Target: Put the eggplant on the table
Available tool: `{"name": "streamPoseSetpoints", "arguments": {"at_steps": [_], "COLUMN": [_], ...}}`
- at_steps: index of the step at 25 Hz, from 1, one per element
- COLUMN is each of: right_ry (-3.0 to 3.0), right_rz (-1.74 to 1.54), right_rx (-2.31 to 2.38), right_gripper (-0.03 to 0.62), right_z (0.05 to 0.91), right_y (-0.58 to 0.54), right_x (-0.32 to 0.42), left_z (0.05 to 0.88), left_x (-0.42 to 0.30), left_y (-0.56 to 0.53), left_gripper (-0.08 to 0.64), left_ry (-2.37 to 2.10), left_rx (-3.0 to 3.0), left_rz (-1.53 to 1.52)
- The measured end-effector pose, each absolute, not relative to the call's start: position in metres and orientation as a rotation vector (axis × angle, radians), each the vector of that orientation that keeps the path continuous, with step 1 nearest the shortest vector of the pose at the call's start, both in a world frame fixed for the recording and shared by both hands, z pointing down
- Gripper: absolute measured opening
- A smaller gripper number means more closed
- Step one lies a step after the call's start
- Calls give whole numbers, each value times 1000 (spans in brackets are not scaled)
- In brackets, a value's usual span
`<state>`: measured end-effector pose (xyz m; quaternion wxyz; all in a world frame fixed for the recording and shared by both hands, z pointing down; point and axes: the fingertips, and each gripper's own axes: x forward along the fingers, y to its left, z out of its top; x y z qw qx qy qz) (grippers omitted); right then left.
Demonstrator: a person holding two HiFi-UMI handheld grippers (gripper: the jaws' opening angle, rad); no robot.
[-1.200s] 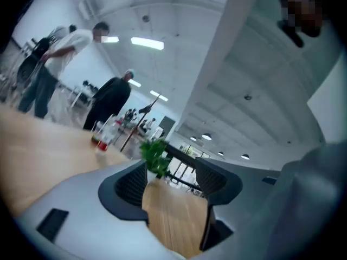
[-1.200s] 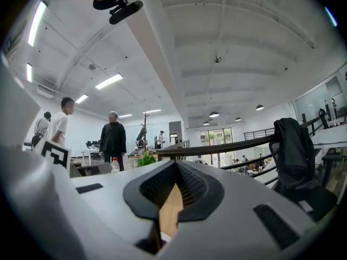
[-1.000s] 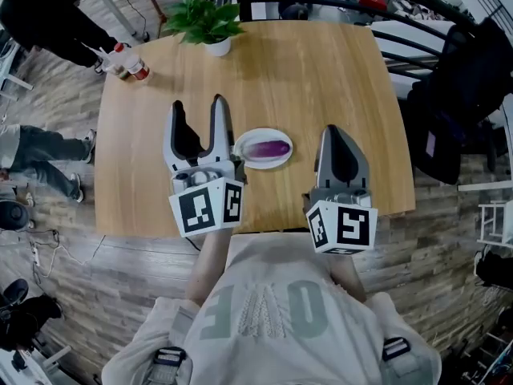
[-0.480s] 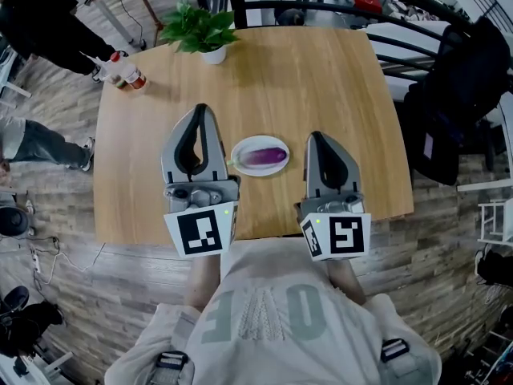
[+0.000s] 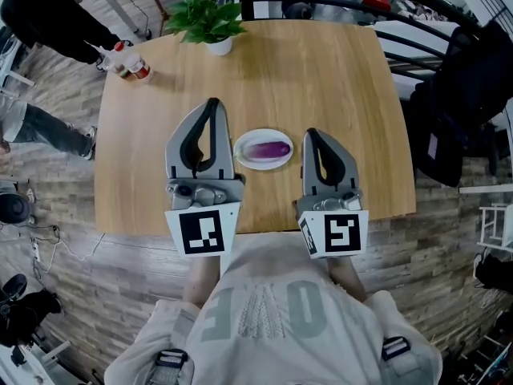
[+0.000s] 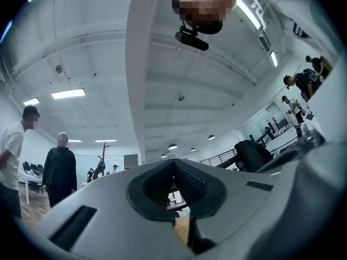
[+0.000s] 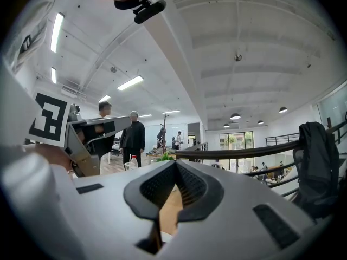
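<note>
1. In the middle of the head view stands a wooden table [image 5: 337, 79], with plank flooring all round it.
2. To the right of the table, a dark coat [image 5: 461, 95] hangs over a chair, close to the table's edge.
3. At the far left corner, a bystander in black [image 5: 48, 14] leans in toward the table.
4. The left gripper [image 5: 212, 104] hovers over the near half of the table. Its jaws are pressed together with nothing between them, and its right flank is just beside the plate.
5. The right gripper [image 5: 309, 133] hovers alongside it on the plate's other side. Its jaws are likewise closed and empty.
6. A potted plant [image 5: 204, 18] stands at the table's far edge, well apart from both grippers.
7. A white plate [image 5: 240, 157] lies on the table between the two grippers, level with their tips.
8. The eggplant [image 5: 267, 148], small and purple, lies lengthwise on the plate, untouched by either gripper.
9. Two small bottles [image 5: 132, 64] stand together at the far left corner, next to the bystander.
</note>
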<state>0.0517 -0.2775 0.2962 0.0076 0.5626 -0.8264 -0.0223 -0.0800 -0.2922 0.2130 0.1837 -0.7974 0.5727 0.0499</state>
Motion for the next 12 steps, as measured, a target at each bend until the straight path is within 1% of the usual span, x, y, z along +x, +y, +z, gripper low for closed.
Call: {"name": "streamPoseSetpoints", "arguments": {"at_steps": [12], "right_ry": [-2592], "right_rz": [-41], "right_rx": [1720], "right_gripper": [18], "right_z": [304], "right_y": [-277], "right_x": [46], "left_z": [214], "left_x": [-102], "left_y": [-294], "left_gripper": [9], "left_ry": [1688], "left_rx": [-2210], "left_rz": [129]}}
